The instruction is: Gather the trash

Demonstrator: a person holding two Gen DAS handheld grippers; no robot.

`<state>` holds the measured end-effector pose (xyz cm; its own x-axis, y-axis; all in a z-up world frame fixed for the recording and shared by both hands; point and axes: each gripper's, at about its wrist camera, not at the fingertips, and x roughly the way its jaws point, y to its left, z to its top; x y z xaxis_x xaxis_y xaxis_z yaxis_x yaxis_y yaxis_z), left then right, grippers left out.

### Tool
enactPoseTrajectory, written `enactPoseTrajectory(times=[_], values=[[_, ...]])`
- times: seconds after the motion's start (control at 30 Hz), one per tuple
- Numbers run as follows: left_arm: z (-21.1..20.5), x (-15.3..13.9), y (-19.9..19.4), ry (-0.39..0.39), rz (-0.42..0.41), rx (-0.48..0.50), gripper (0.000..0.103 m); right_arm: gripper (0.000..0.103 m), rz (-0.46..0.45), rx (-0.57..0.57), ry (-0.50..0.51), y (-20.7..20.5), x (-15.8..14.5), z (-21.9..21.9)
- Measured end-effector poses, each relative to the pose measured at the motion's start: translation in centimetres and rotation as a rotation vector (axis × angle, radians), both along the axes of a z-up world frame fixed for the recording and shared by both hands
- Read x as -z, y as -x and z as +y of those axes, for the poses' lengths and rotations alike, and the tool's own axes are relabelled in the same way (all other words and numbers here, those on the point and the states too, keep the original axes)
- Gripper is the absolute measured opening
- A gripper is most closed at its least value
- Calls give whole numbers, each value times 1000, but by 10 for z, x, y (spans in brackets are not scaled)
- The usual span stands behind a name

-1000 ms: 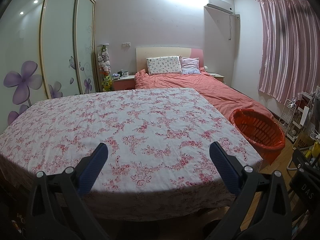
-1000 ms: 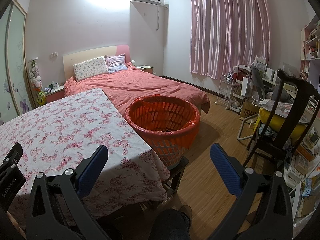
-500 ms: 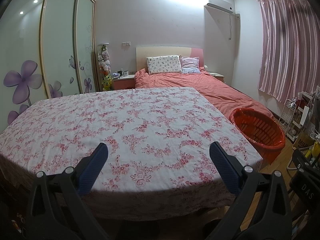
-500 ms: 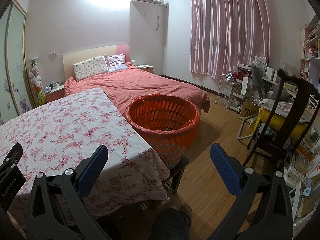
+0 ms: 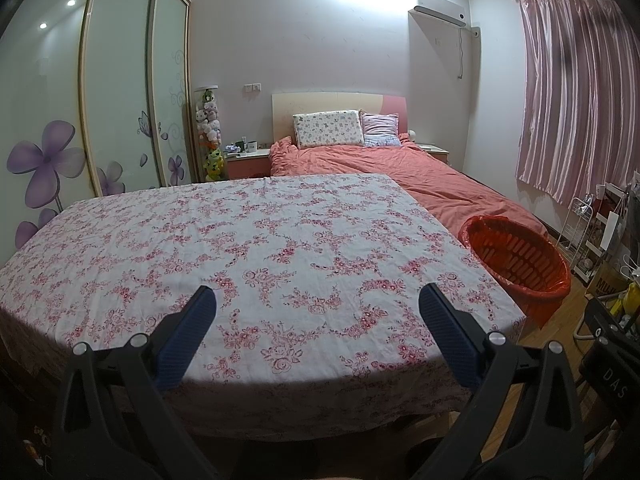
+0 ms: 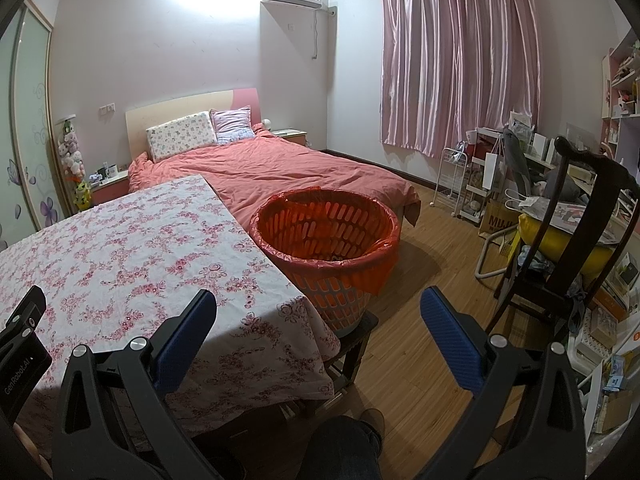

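An orange slatted basket (image 6: 326, 240) lined with a red bag stands on a low stool at the right corner of a table under a pink floral cloth (image 5: 240, 248); the left wrist view has this basket (image 5: 516, 260) at its right. Something small and dark lies at its bottom. No loose trash shows on the cloth. My left gripper (image 5: 318, 300) hovers open over the table's near edge, nothing between its blue pads. My right gripper (image 6: 318, 300) is open too, held in front of the basket and the table corner. The left gripper's body (image 6: 20, 344) shows at the lower left.
A bed with a salmon cover (image 6: 280, 164) lies behind the table. A dark wooden chair (image 6: 576, 232) and cluttered shelves fill the right side. Bare wood floor (image 6: 432, 272) runs between basket and chair. A person's knee and shoe (image 6: 352, 436) show below. Sliding wardrobe doors (image 5: 112, 92) line the left.
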<state>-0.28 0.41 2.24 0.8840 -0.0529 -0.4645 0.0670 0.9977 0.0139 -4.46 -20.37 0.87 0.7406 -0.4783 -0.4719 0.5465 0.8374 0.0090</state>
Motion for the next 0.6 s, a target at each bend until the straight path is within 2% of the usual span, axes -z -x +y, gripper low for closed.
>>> enactPoseTrajectory(times=[0.6], values=[[0, 4, 1, -2, 6, -1, 99, 101, 1, 0, -1, 0, 0, 0]])
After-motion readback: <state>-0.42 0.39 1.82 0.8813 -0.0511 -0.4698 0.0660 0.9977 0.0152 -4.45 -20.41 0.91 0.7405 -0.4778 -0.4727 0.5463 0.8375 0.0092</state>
